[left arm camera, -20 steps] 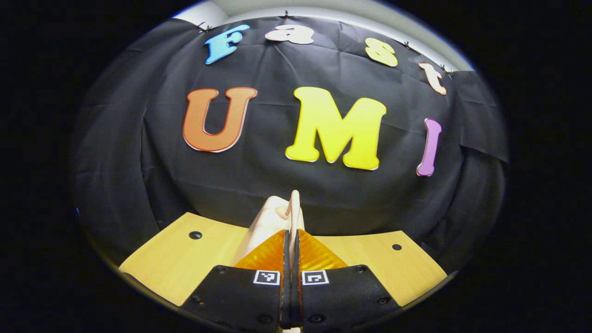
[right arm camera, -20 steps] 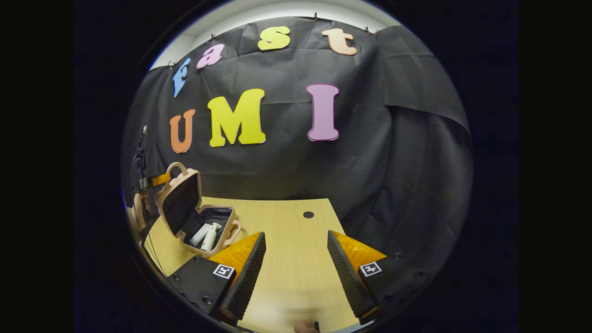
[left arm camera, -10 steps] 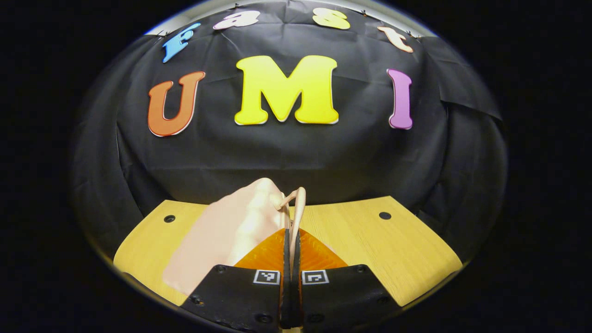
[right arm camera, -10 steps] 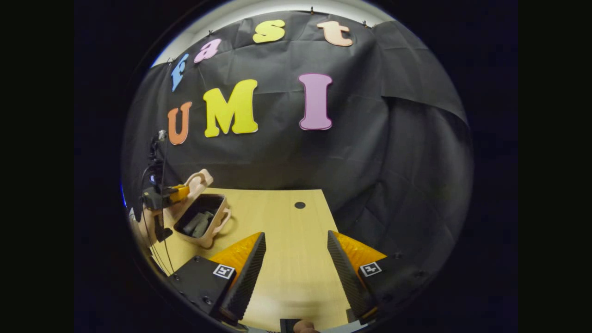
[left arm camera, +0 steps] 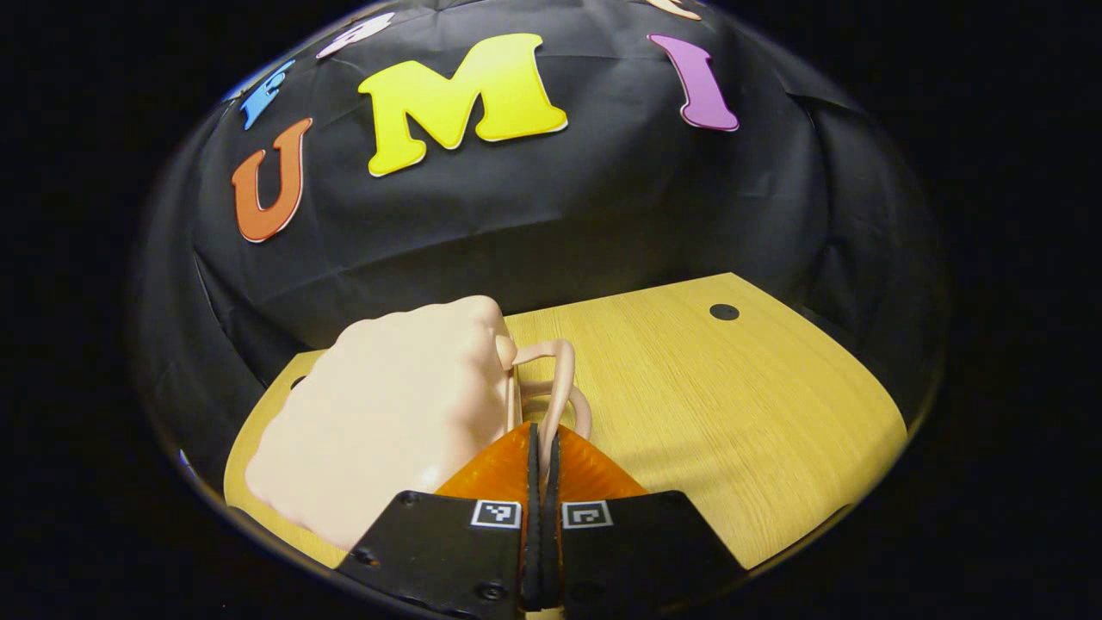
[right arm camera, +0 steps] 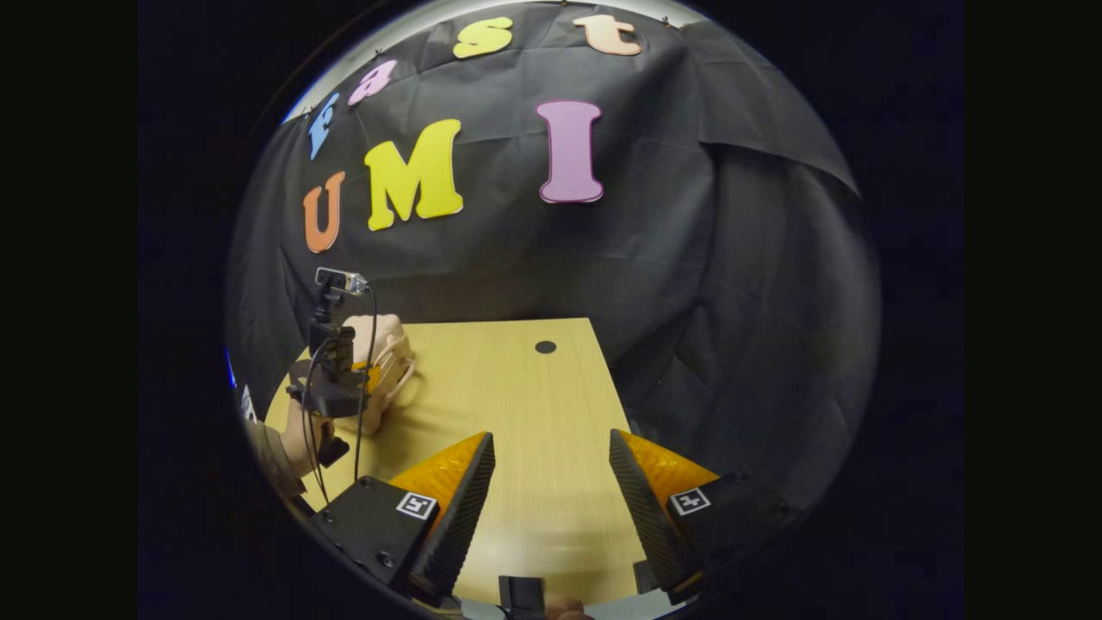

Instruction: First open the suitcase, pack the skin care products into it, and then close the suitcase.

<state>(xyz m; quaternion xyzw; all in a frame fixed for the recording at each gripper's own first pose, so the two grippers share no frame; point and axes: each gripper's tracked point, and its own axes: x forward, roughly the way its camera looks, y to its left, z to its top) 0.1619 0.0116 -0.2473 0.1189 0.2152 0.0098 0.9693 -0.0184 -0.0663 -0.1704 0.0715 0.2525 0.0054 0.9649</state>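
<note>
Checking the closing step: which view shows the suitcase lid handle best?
The left gripper view: the lid handle stands close ahead, pinched between the left gripper fingers, over the second handle. In the right gripper view the suitcase is small, partly behind the left gripper.

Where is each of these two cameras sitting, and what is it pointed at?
Left gripper view: rides on the left gripper, looking along its shut fingers at the pale pink plastic suitcase whose handle they pinch.
Right gripper view: rides on the open right gripper, facing across the light wooden table; a hand holds the left gripper far left.
Both share suitcase and table.
</note>
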